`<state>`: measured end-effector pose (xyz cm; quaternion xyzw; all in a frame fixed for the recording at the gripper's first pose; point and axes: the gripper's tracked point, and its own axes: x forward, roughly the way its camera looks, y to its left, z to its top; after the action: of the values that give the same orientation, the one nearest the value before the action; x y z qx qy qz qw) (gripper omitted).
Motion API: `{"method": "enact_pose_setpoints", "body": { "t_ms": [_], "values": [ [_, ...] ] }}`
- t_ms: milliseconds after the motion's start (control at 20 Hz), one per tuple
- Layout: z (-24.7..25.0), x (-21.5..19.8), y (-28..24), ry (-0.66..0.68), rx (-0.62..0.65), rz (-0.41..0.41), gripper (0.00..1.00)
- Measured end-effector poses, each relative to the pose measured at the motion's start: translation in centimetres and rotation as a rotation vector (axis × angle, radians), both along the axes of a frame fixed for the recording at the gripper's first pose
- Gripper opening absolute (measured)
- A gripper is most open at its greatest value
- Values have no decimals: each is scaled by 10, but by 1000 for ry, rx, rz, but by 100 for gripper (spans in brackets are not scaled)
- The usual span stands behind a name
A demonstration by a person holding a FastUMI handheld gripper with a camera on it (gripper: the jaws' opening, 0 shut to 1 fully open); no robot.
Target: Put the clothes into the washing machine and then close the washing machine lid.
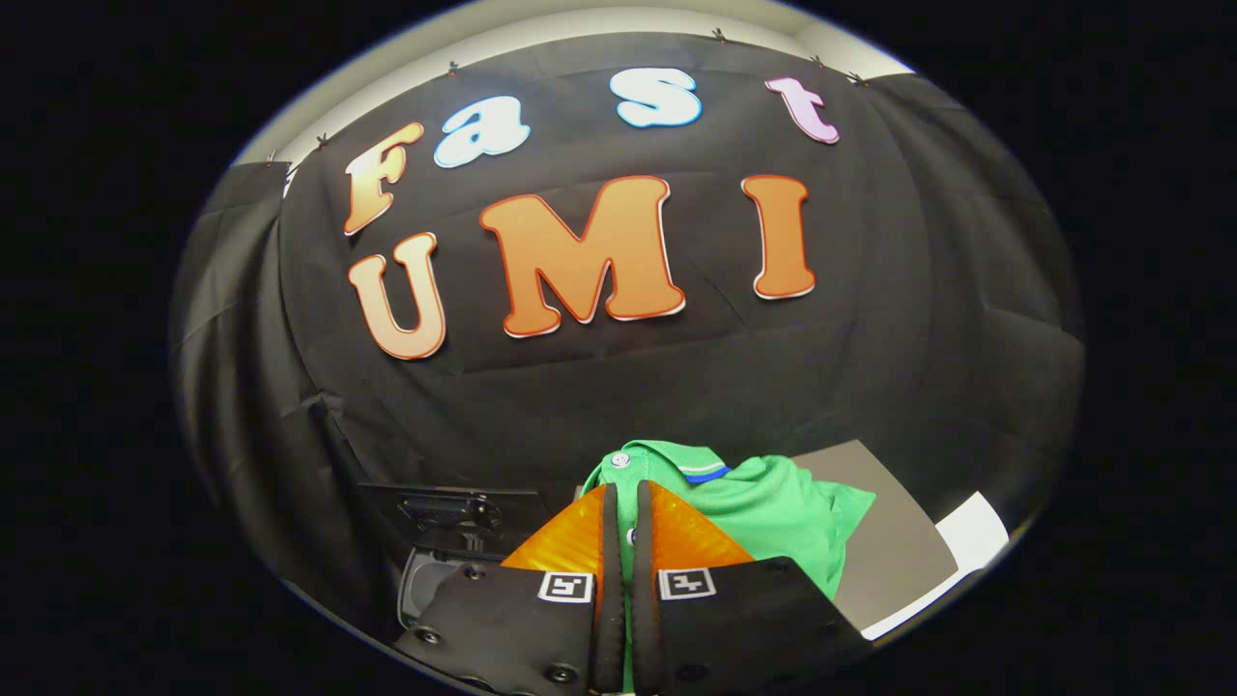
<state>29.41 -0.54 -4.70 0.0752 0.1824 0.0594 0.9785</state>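
A green polo shirt [773,512] with a buttoned collar and a blue-and-white neck trim is bunched up around my fingers and lifted off the surface. My gripper [627,495] is shut on it: the two fingers stand almost together with a strip of green cloth pinched between them. Most of the shirt hangs to the right of the fingers and beyond them. Low to the left of the fingers sits a dark, glossy appliance [446,530], which looks like the washing machine. Its lid and its opening are too dark to make out.
A grey tabletop [894,541] lies under and to the right of the shirt, with a white sheet [971,532] at its far right corner. The black cloth wall [870,338] rises close behind everything.
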Motion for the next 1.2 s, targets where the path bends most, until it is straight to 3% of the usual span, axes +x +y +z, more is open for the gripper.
{"method": "enact_pose_setpoints", "body": {
  "t_ms": [550, 950, 1200],
  "values": [
    [88, -21, 109, -186, -29, 138, 11],
    [98, -39, 195, -257, 1, 342, 11],
    [88, -41, 242, -245, 15, 421, 11]
  ]
}}
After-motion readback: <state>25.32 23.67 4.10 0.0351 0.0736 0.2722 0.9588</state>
